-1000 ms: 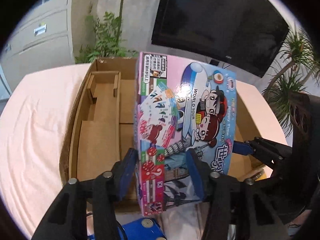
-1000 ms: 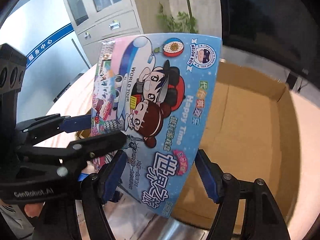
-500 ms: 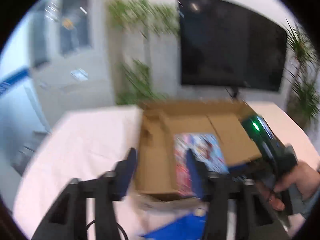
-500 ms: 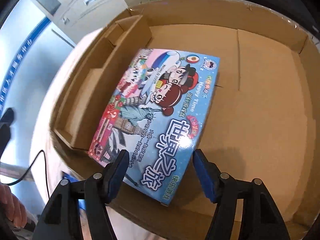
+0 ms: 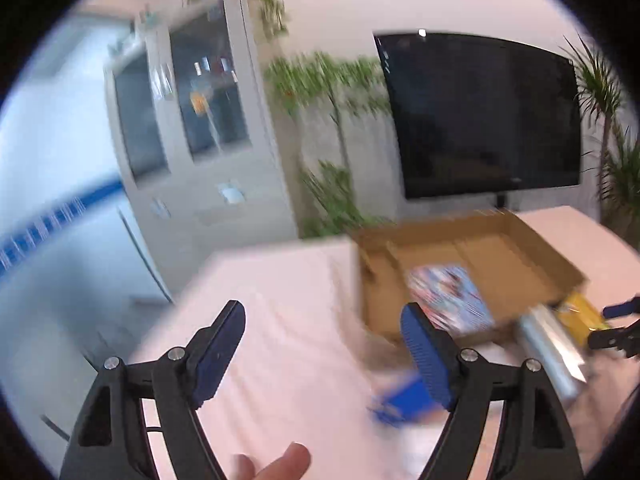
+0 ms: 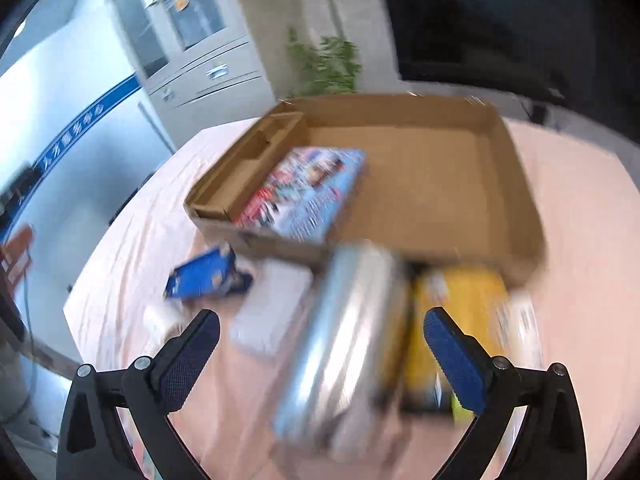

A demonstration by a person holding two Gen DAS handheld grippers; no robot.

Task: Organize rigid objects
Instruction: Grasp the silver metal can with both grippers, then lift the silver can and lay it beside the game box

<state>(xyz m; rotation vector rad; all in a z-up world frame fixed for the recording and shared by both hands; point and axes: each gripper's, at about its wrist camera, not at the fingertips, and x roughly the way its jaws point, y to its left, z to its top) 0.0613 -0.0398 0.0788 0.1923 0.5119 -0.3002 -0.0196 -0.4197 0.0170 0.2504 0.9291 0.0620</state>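
Game box (image 6: 308, 192) now lies flat inside cardboard box (image 6: 516, 184), released | left gripper (image 5: 322, 344) and right gripper (image 6: 322, 344) wide open, empty | silver box (image 6: 340, 352) beside it likely next

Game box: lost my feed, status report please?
Left gripper open, empty. Right gripper open, empty. Game box flat inside cardboard box. Silver roll, yellow box beside the cardboard box.

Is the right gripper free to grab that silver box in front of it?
Probably yes. The right gripper is open and holds nothing, and the silver box lies on the table just ahead of its fingers, uncovered. The yellow box lies close beside it, which may crowd one finger.
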